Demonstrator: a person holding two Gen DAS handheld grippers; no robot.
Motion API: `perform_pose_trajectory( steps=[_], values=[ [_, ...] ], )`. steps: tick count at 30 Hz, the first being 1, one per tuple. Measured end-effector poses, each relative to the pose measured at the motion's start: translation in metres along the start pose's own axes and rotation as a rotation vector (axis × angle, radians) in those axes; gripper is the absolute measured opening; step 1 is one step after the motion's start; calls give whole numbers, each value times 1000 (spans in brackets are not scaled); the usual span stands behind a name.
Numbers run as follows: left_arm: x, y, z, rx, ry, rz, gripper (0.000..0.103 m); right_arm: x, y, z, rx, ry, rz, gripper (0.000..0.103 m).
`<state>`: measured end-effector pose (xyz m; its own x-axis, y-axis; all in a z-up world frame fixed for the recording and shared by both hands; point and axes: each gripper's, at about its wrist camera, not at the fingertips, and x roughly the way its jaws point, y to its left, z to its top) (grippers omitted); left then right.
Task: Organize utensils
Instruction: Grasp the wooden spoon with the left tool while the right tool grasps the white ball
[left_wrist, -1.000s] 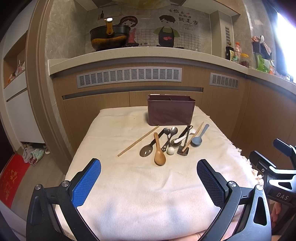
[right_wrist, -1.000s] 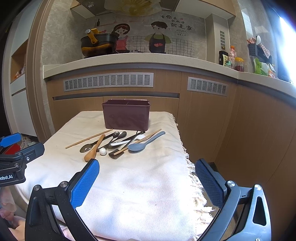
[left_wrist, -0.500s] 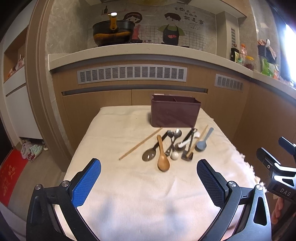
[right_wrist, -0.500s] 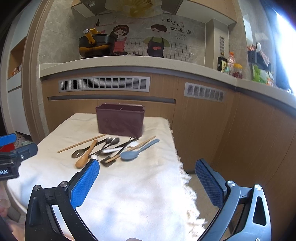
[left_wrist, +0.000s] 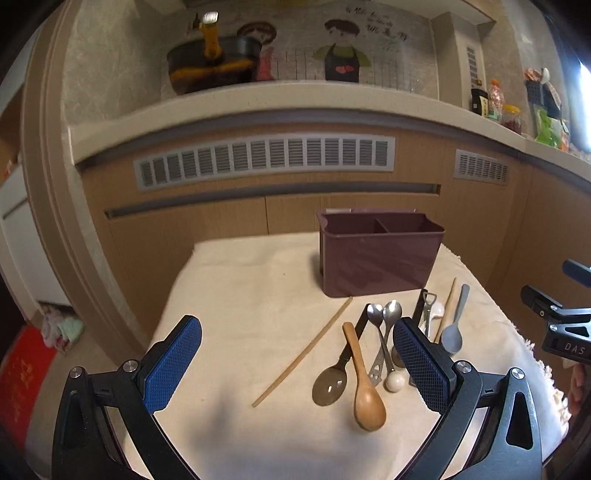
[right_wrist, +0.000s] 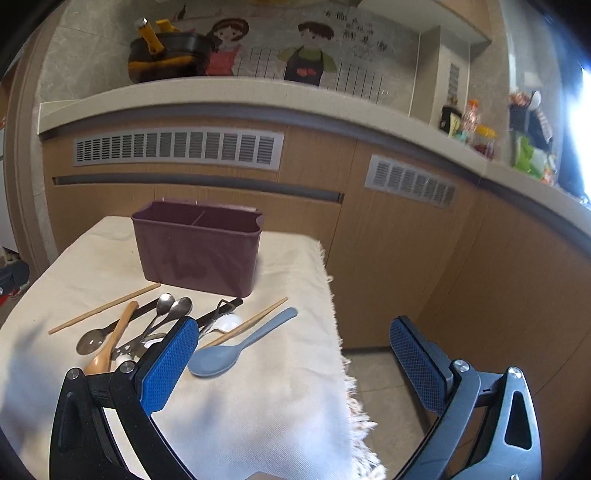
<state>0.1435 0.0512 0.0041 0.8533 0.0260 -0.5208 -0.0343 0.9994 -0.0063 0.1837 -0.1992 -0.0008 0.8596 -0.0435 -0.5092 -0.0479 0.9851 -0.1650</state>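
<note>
I see the utensils lying loose on the cloth-covered tabletop (left_wrist: 229, 295), ahead of my left tool (left_wrist: 297, 360). The wooden spoon (left_wrist: 365, 387) sits between its fingers, bowl toward me, beside a dark ladle-like spoon (left_wrist: 330, 382) and two steel spoons (left_wrist: 384, 317). A single chopstick (left_wrist: 303, 354) lies diagonally, further left. The grey-blue spoon (right_wrist: 236, 350) rests just ahead of my right tool's left finger (right_wrist: 168, 365). Beyond them all stands the maroon holder (left_wrist: 376, 258), upright, with a divider inside. Both tools hover level above the cloth, fingers spread wide, gripping nothing; my right tool (right_wrist: 293, 363) hangs over the cloth's fringed edge.
</note>
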Motion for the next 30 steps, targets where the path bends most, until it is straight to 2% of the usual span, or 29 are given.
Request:
perform_pose_trajectory(
  steps=[2,4,6,8,11,13,16,19,20,22,25,30],
  values=[
    [18,8,-3,-47,27,-24,103,23,5,3,12,59,1,103],
    [33,13,-7,-52,56,-1,103,45,15,4,-22,116,-31,103],
    [48,14,-10,-10,89,21,103,60,25,1,-71,138,-41,103],
    [61,12,-14,35,136,31,103,67,29,-4,-76,129,-12,103],
    [71,10,-21,21,219,-71,102,71,26,-8,-29,124,102,103],
    [71,6,-27,1,243,-131,95,72,23,-12,-8,126,157,103],
    [68,-6,-37,3,277,-220,82,74,24,-17,-15,139,144,103],
    [65,-20,-47,26,308,-294,75,77,25,-23,-53,153,106,103],
    [62,-27,-51,45,311,-300,72,77,26,-24,-69,158,95,103],
    [61,-36,-57,79,324,-289,54,75,27,-27,-93,159,75,103],
    [61,-45,-65,87,348,-288,52,70,26,-30,-86,150,77,103],
    [66,-58,-75,123,349,-224,52,67,23,-33,-63,157,91,103]
  ],
)
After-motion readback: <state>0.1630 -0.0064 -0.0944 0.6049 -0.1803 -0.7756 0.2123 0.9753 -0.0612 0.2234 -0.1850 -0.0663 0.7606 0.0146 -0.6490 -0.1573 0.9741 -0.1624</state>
